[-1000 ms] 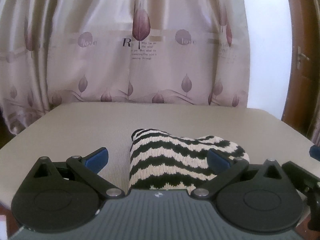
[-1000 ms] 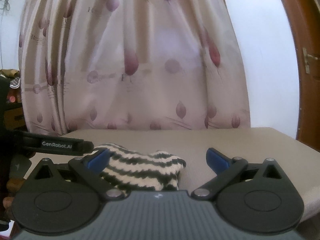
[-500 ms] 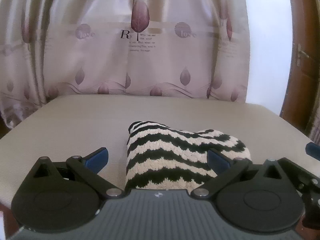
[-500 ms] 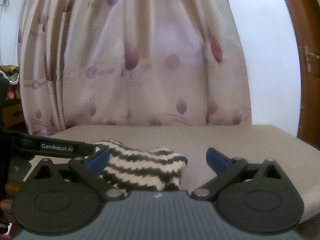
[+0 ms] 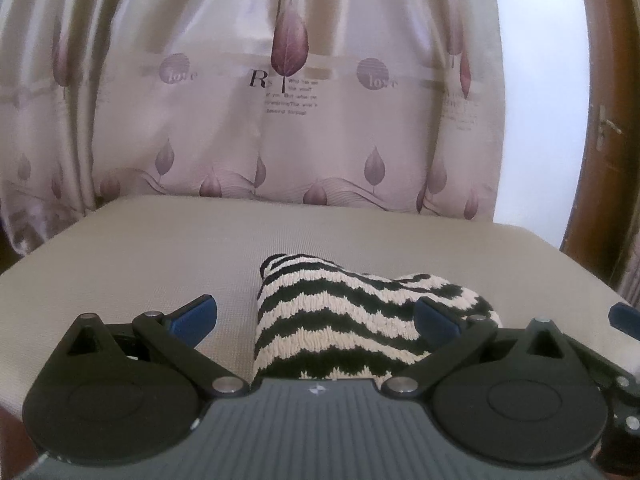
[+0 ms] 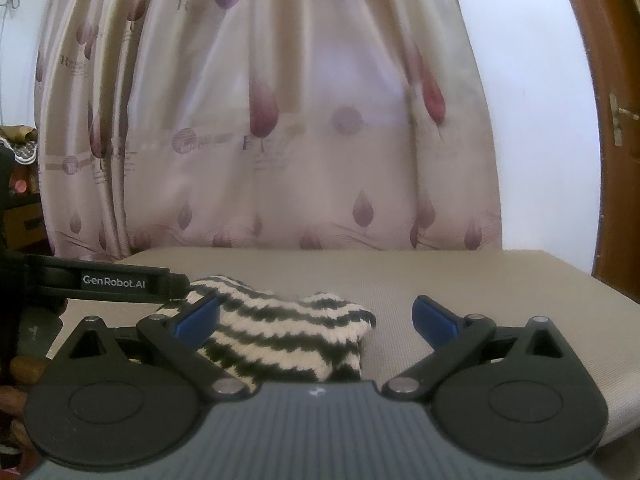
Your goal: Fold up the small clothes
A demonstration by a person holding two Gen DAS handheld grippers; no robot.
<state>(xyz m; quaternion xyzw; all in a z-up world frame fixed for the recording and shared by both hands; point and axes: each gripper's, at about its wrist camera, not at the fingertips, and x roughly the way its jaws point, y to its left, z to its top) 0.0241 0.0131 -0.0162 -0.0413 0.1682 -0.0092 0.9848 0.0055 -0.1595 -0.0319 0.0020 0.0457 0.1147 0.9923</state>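
A small knitted garment with black and cream zigzag stripes (image 5: 352, 320) lies bunched on the beige table (image 5: 140, 264), close in front of both grippers. My left gripper (image 5: 316, 318) is open and empty, its blue fingertips (image 5: 196, 316) spread either side of the garment's near end. My right gripper (image 6: 316, 316) is open and empty; the garment (image 6: 288, 336) lies between its fingers, toward the left one. The left gripper's black body (image 6: 120, 282) shows at the left of the right wrist view.
A beige curtain with purple leaf prints (image 5: 288, 100) hangs behind the table's far edge. A white wall (image 6: 540, 120) and a brown wooden door frame (image 6: 612, 140) stand at the right. The table's right edge (image 6: 600, 292) is close.
Both views have shifted slightly, with the garment staying between the fingers. Both grippers stay open and the garment has not moved.
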